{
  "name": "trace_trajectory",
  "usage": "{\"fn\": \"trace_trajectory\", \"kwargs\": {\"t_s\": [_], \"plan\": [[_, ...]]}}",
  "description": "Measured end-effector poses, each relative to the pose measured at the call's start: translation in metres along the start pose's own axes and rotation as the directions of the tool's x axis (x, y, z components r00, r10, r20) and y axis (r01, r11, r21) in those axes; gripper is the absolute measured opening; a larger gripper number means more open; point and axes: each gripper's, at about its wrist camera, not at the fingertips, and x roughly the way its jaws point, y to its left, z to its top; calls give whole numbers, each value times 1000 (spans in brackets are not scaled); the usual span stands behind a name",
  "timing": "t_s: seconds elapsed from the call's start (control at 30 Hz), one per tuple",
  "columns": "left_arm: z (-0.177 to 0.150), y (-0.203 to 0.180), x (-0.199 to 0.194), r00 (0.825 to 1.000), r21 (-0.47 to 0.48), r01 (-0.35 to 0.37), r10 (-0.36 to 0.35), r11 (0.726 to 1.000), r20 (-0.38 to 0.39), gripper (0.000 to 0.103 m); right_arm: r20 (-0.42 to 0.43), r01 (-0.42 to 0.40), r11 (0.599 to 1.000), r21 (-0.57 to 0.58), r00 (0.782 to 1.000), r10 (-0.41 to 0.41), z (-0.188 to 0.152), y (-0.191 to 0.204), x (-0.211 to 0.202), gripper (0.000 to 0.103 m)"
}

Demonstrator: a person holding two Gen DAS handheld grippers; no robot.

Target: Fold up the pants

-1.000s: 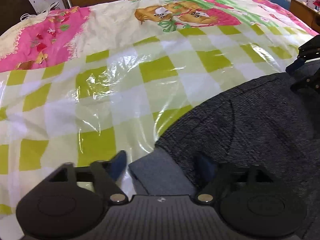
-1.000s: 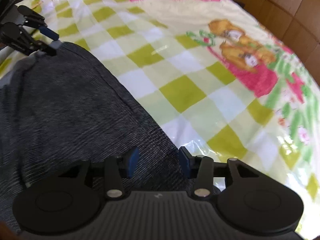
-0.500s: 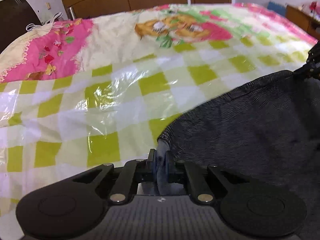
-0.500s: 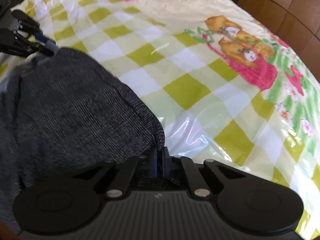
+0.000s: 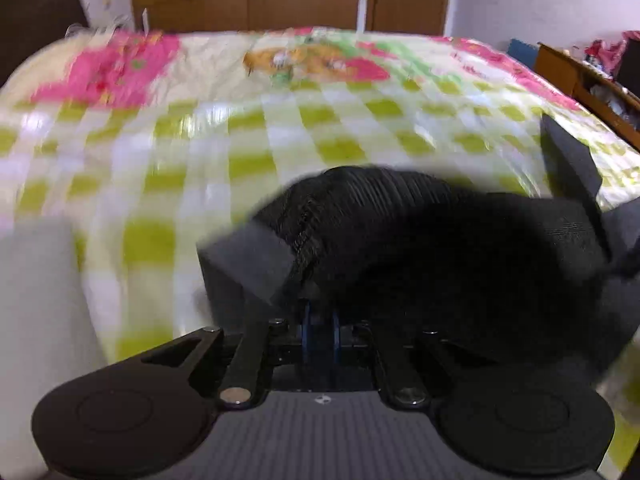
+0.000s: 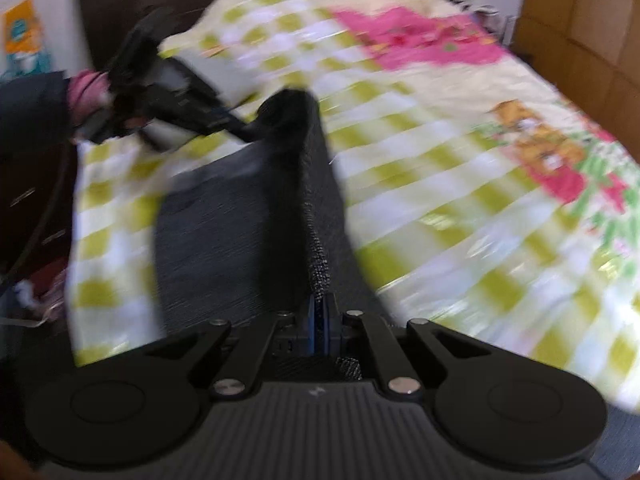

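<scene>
The dark grey knit pants [image 5: 460, 240] hang lifted above the bed, bunched into folds with a lighter grey waistband showing and a stitched seam running along the raised edge. The left gripper [image 5: 319, 330] is clamped on one edge of the fabric, and the right gripper [image 6: 320, 320] on another. Below lies a plastic-covered bedspread [image 5: 248, 152], green-and-white checked with pink cartoon prints; both views are blurred.

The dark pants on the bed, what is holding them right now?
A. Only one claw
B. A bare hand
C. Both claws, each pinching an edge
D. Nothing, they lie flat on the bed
C. The left claw is shut on one edge of the dark pants, and the right claw is shut on another edge, so the cloth hangs lifted between them above the checked bedspread.
</scene>
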Motion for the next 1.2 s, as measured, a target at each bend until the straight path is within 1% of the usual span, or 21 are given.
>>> {"fn": "trace_trajectory", "kwargs": {"t_s": [0.07, 0.1, 0.17, 0.27, 0.37, 0.43, 0.5, 0.53, 0.6, 0.67, 0.7, 0.73, 0.77, 0.8, 0.83, 0.87, 0.93, 1.0, 1.07, 1.13, 1.2], "plan": [[-22, -7, 3, 996, -6, -89, 89, 996, -3, 23, -53, -39, 999, 12, 998, 40, -17, 15, 20, 4], [-31, -9, 5, 990, -12, -141, 141, 990, 1, 23, -82, -47, 999, 20, 995, 48, -26, 22, 34, 4], [-43, -11, 3, 977, -37, -208, 210, 977, 34, 23, -115, -50, 998, 36, 992, 54, -39, 29, 53, 4], [-54, -14, -5, 962, -76, -249, 256, 965, 91, 27, -101, -42, 995, 88, 994, 50, -40, 27, 58, 4], [-65, -37, -9, 931, 45, -340, 329, 939, 160, 40, -66, -44, 989, 139, 996, 54, -34, 16, 45, 4], [-71, -52, -8, 913, 122, -380, 350, 917, 210, 59, -44, -44, 983, 179, 998, 53, -26, 5, 37, 4], [-77, -66, -6, 888, 190, -430, 375, 882, 267, 70, -17, -41, 977, 212, 999, 46, -17, -2, 34, 4], [-80, -74, -2, 872, 238, -463, 389, 854, 297, 75, -6, -40, 974, 223, 999, 42, -13, -4, 31, 4], [-84, -86, 6, 848, 310, -509, 406, 803, 342, 78, 12, -32, 971, 237, 999, 30, -11, -1, 25, 4], [-85, -93, 18, 825, 354, -551, 427, 756, 371, 78, 22, -20, 970, 241, 1000, 16, -7, -2, 18, 4], [-82, -93, 25, 804, 360, -582, 450, 730, 388, 78, 26, -13, 970, 242, 1000, 7, -4, -3, 16, 4], [-78, -91, 29, 791, 357, -600, 464, 716, 399, 77, 28, -8, 970, 242, 1000, 1, -3, -4, 12, 4], [-73, -87, 31, 783, 353, -610, 475, 709, 401, 72, 29, 1, 971, 237, 1000, -8, -1, -5, 11, 4], [-68, -81, 31, 778, 350, -620, 490, 702, 394, 56, 28, 9, 972, 233, 999, -15, -1, -5, 9, 4], [-62, -74, 30, 779, 351, -620, 500, 702, 377, 41, 26, 13, 973, 230, 999, -20, -2, -4, 9, 4], [-57, -67, 26, 788, 347, -610, 500, 713, 359, 34, 21, 19, 974, 226, 999, -24, -1, -3, 8, 4], [-54, -58, 12, 784, 326, -614, 504, 719, 363, 31, 14, 28, 976, 215, 999, -32, -3, 0, 5, 4], [-54, -57, -6, 769, 312, -630, 515, 711, 380, 31, 15, 35, 980, 197, 999, -39, -3, 5, 0, 4], [-62, -63, -15, 759, 301, -639, 520, 707, 392, 31, 19, 32, 983, 180, 999, -36, -4, 11, -7, 4], [-80, -69, -7, 761, 343, -644, 530, 683, 374, 31, 19, 10, 984, 179, 1000, -14, -10, 22, -11, 4], [-103, -74, 9, 777, 399, -629, 537, 667, 328, 31, -3, -12, 984, 180, 1000, 13, -20, 31, -3, 4]]}}
